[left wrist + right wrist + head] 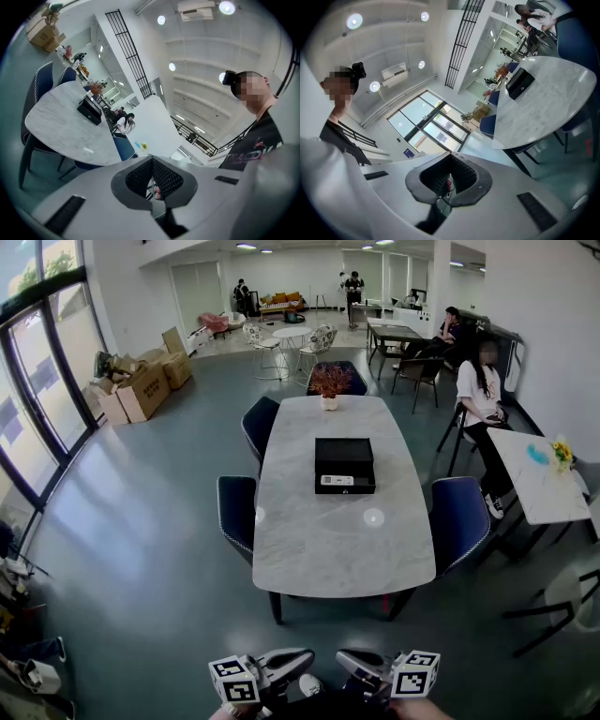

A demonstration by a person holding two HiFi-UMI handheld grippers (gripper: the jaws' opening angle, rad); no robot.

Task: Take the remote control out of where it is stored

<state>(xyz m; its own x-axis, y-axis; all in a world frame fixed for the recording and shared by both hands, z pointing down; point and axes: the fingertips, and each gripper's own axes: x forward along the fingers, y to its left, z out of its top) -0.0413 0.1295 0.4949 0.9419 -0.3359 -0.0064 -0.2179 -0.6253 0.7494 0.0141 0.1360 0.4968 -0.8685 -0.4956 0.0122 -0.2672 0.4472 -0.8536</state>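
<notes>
Held level and side by side, close to the body, tips angled toward each other. Left hand-held gripper (302, 657) (152, 180): jaws closed together, nothing between. Right hand-held gripper (343, 658) (449, 177): jaws likewise closed, empty.

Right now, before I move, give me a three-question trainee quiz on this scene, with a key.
1. True or false: the black box stands on the floor beside the table.
2. What stands at the table's far end? A. potted plant B. laptop C. lamp
3. Fill in: the left tongs and the right tongs are both ___.
Key: 1 false, it stands on the table; 2 A; 3 shut.
</notes>
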